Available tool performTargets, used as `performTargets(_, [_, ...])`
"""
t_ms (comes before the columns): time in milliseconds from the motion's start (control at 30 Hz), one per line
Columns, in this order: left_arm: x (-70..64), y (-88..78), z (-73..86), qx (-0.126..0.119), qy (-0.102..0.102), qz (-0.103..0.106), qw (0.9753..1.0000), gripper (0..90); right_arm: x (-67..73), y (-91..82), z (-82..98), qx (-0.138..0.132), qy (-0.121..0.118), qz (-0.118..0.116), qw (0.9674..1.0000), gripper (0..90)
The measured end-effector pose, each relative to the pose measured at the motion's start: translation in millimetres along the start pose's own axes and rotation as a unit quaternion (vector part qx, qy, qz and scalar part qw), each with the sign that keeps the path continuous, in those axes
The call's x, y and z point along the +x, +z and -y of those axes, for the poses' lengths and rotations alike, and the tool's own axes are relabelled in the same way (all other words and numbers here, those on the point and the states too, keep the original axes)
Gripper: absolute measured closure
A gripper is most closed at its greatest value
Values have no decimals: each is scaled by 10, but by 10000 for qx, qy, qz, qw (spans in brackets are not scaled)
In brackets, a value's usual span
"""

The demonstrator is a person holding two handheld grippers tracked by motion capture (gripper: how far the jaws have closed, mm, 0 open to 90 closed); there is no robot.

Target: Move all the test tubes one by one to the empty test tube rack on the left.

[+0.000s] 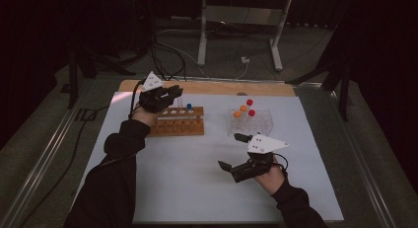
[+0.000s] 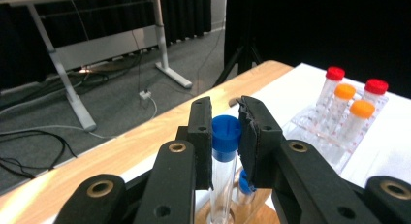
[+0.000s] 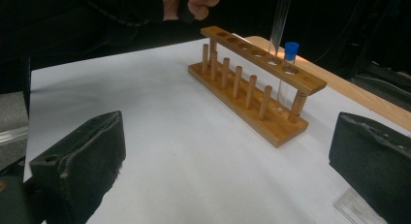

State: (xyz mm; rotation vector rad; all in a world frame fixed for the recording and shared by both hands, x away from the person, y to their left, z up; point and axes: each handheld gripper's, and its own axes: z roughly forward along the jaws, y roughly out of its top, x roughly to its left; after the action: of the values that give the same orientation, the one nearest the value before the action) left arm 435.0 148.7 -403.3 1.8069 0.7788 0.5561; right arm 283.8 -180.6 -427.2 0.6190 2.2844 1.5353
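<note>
My left gripper (image 1: 173,94) is shut on the blue cap of a clear test tube (image 2: 226,133). The tube stands upright with its lower end in a hole of the wooden rack (image 1: 178,123). In the right gripper view this held tube (image 3: 279,25) reaches down into the rack (image 3: 252,88), one hole from the end. A second blue-capped tube (image 3: 290,54) stands in the end hole beside it. Over the white mat, in front of the clear rack, my right gripper (image 1: 233,151) is open and holds nothing; its jaws stand wide apart.
A clear plastic rack (image 1: 250,122) holds red-capped and orange-capped tubes (image 2: 345,93) to the right of the wooden rack. The white mat (image 1: 197,178) covers the table, with a wooden strip (image 1: 217,87) along the far edge. Table legs and cables lie on the floor beyond.
</note>
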Motion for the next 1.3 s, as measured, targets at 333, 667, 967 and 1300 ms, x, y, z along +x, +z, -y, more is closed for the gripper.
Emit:
performTargets(333, [-35,111,250,124,-158,4,9998,774,-4,-15,2,4,21,-2,10000,0])
performTargets(667, [-56,191,408,296,-116,-61,9995,773,-9,-16,6,16,18,-9,10000,0])
performTargets(967, [-84,243,454,397,-62,-83,9992,771,-7,-18,5,29,19,-23,10000,0])
performTargets(1300, [-56,92,366,284,-295,109,9991,529,-53,-79,-27,-90,-6,-21,10000,0])
